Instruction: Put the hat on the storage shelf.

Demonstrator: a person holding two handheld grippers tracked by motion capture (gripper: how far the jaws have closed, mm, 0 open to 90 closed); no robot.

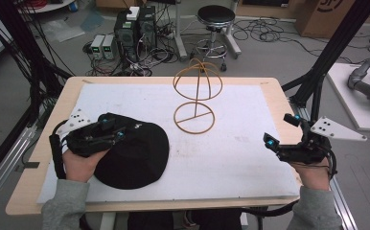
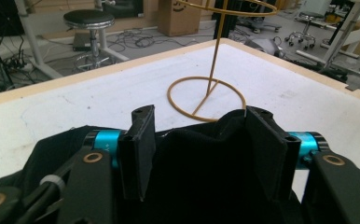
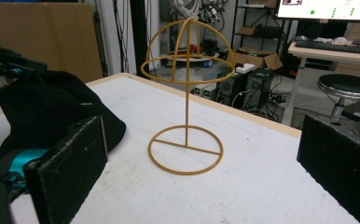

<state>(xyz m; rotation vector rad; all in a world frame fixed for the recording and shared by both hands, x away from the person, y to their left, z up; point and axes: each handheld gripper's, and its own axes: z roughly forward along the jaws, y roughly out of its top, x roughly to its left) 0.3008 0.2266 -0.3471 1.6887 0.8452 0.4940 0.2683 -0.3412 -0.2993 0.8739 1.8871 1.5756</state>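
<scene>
The black cap lies near-left — soft, light, floppy. The left gripper has fabric bunched between part-open jaws, seemingly pinched; the right gripper gapes empty — best grip: the brim.

Black cap, golden wire stand, white table mat.
</scene>
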